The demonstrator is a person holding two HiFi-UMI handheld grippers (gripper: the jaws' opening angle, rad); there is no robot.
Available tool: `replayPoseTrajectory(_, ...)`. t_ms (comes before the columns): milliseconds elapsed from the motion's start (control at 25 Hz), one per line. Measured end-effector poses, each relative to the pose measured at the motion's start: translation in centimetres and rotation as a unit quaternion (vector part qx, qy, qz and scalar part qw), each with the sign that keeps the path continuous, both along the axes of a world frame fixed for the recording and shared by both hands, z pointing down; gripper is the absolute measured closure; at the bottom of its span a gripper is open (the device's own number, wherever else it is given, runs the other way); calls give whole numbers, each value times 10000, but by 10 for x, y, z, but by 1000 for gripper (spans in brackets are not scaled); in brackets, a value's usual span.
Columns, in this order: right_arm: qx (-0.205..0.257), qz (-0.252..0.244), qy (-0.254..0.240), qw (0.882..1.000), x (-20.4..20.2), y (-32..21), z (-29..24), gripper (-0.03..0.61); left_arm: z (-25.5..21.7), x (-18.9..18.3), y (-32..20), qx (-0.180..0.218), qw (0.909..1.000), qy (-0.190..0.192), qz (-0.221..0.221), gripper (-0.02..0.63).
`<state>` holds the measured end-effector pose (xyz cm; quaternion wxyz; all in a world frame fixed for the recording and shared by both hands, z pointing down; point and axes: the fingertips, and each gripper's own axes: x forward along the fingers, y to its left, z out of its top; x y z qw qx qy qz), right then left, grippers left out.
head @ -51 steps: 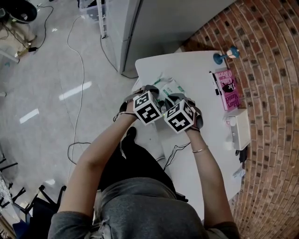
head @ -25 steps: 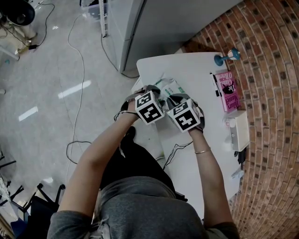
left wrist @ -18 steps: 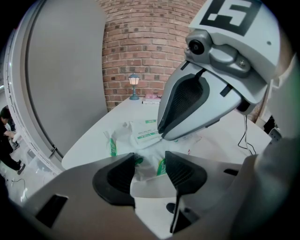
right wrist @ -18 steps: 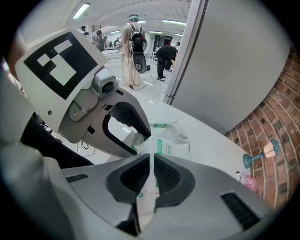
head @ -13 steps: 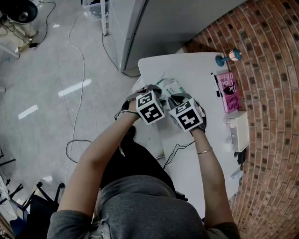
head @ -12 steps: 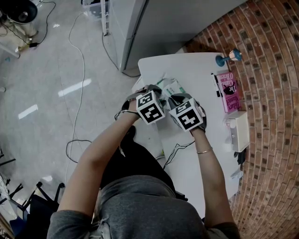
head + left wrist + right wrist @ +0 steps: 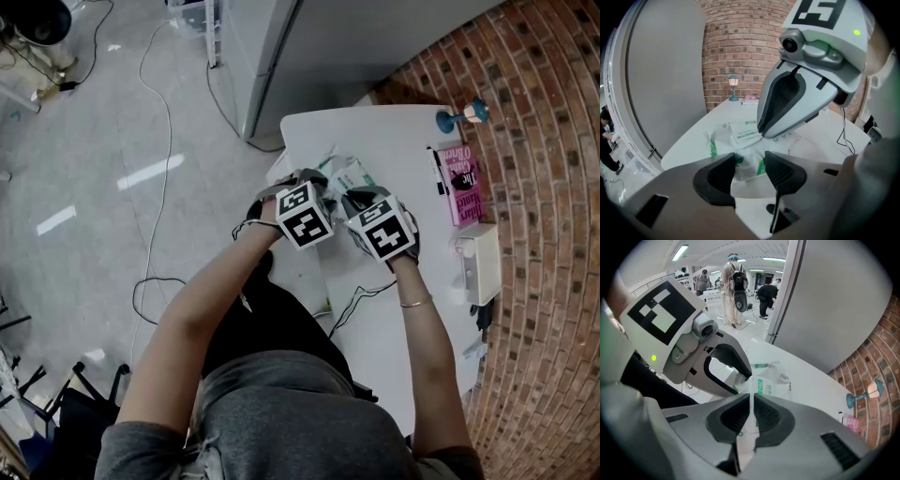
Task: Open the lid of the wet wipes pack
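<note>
Pack point(image 7: 349, 173) lies on the table point(image 7: 394, 136) near its far-left edge, w/ both grippers bunched over its near end.

L gripper point(image 7: 746, 168): jaws narrow, w/ the crinkled end of the pack's wrap betw. the pads. It looks to be clamping the pack as an anchor.

R gripper point(image 7: 751, 414): jaws all but together, only a thin white sliver betw. them. I read that as the edge of the lid point(image 7: 744, 132) flap pinched, tho the film is too thin to be sure. In the left gripper view, R's nose sits right at the flap's edge on top of the pack.

Step in hand, as I judge it: peel the lid back. Not open yet.

To do it well:
- L holds the pack down & steady w/o extra squeeze. Otherwise the soft wrap will prob. bunch & ride up w/ the lid.
- R pulls low, back along the pack's top, not straight up. A straight lift would likely hoist the whole pack.
- Pull slow & even, since a sticky flap can slip out of so thin a pinch. If it slips, re-grip deeper on the flap, not on the wrap beneath.
- The grippers are v. close together, so R should swing out clear of L.
- Stop once the opening shows. Over-pulling may tear the flap off.
</note>
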<state>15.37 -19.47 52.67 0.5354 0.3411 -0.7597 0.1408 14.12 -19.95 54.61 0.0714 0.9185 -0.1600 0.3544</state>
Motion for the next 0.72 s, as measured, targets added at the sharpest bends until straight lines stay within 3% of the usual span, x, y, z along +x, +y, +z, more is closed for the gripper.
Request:
replayPoseTrajectory(520, -192, 30, -58, 9998, 2, 2, -3, 549, -1, 1, 1, -5, 10000, -8, 43, 403)
replayPoseTrajectory(720, 258, 124, 170, 9994, 28, -17, -33, 568, 2, -1, 1, 64, 9999, -91, 113, 404)
